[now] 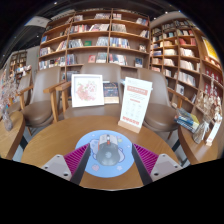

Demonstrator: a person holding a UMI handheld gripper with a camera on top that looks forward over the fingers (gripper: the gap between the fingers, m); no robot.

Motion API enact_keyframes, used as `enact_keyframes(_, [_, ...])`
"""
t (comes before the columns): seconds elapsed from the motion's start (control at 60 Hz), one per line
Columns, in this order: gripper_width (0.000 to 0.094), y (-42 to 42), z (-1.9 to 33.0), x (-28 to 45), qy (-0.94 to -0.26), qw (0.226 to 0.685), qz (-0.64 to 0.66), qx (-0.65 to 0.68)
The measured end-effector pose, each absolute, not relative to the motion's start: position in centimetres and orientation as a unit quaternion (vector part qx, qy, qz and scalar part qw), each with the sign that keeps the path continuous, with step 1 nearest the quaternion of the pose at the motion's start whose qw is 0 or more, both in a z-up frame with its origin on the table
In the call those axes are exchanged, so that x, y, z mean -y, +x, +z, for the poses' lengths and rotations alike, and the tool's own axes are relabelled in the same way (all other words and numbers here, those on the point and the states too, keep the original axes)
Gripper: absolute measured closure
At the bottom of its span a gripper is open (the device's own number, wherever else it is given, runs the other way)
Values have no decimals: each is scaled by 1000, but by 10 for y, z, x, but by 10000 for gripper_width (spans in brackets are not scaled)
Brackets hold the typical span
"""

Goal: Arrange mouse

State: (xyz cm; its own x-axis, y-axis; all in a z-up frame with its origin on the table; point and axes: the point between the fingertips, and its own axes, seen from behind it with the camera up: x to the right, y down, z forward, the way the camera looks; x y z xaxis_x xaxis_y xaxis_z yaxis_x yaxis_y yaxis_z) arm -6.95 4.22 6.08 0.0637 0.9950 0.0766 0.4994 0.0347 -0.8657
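A grey mouse (107, 150) lies on a round light-blue mouse pad (104, 170) on a round wooden table (60, 140). My gripper (110, 149) is open, low over the table. The mouse stands between the two fingers with a gap at each side. The left finger's magenta pad (76, 157) and the right finger's pad (144, 157) flank the mouse pad. The near part of the mouse pad is hidden at the bottom of the view.
Beyond the mouse, a white and orange sign card (134, 103) stands upright, with a propped picture book (88, 90) and a darker book (111, 92) to its left. Chairs (40, 98) ring the table. Books (190, 122) lie at the right. Bookshelves (100, 40) fill the background.
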Motion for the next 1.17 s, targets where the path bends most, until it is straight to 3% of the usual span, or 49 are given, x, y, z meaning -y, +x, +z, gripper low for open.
enact_keyframes(0.283, [81,100,130,-36,-599,413,318,608])
enact_keyframes(0.517, [82,212,150,-21,-597,397,340,609])
enact_keyframes(0.8, [82,271,149,-9,-584,387,346,625])
enact_keyframes(1.167, [81,280,156,-13,-582,400,345,618])
